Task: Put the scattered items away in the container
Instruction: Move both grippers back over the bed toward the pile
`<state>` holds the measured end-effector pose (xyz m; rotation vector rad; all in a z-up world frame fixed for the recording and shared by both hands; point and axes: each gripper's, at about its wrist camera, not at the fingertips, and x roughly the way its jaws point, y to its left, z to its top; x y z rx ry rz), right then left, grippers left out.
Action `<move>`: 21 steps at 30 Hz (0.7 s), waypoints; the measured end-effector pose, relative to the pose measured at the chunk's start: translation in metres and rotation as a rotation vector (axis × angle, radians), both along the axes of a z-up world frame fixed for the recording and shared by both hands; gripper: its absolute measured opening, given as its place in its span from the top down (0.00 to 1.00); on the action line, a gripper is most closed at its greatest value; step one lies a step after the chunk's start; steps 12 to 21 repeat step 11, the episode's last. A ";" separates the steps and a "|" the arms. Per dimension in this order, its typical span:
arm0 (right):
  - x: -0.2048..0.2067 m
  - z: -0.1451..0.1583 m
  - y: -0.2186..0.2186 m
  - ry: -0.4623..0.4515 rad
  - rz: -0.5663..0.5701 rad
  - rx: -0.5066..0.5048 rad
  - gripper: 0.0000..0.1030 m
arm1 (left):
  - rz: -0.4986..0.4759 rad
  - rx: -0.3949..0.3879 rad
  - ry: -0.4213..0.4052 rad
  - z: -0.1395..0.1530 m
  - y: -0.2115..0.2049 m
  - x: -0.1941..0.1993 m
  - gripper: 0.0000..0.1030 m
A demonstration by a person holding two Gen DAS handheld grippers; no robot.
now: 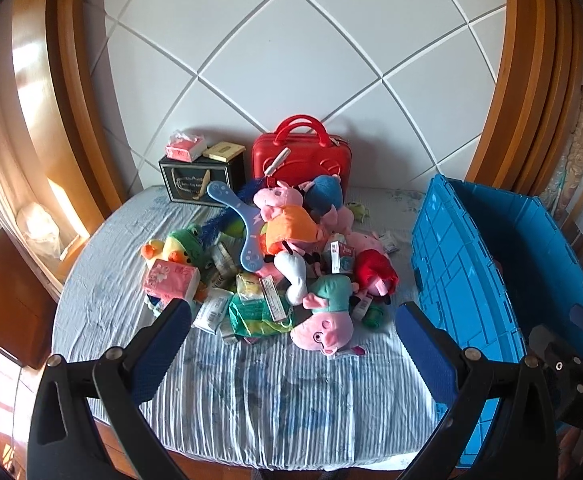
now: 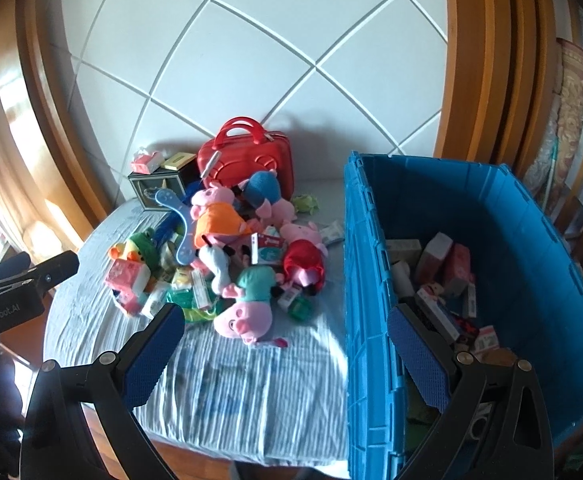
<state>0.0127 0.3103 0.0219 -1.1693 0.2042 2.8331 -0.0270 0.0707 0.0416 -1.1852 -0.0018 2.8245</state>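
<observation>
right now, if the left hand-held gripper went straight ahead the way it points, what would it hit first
Probably the toy pile on the bed. The left hand-held gripper is open and empty, and the nearest thing between its fingers is the pig plush in the teal shirt, beside a green packet. Depth is hard to judge through the fisheye.

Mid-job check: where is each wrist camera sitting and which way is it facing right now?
Left wrist: on the left hand-held gripper, open, above the bed's near edge, facing the toy pile; the blue crate sits right.
Right wrist: on the right hand-held gripper, open, straddling the crate's wall, looking inside; left hand-held gripper at left edge.
Shared: pile, crate, red case.
</observation>
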 end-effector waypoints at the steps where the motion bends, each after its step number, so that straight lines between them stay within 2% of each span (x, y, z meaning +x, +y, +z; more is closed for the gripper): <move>1: 0.000 0.000 0.001 0.000 -0.001 0.000 0.00 | 0.002 -0.002 -0.001 -0.001 0.001 0.000 0.00; 5: 0.001 0.000 0.002 -0.002 0.000 -0.001 0.00 | 0.019 -0.025 0.019 -0.002 0.003 0.003 0.00; 9: 0.002 0.000 0.003 -0.004 0.005 0.000 0.00 | 0.038 -0.017 0.044 -0.002 0.002 0.007 0.00; 21: 0.002 -0.001 0.003 -0.006 0.007 -0.001 0.00 | 0.035 -0.016 0.042 -0.001 0.003 0.007 0.00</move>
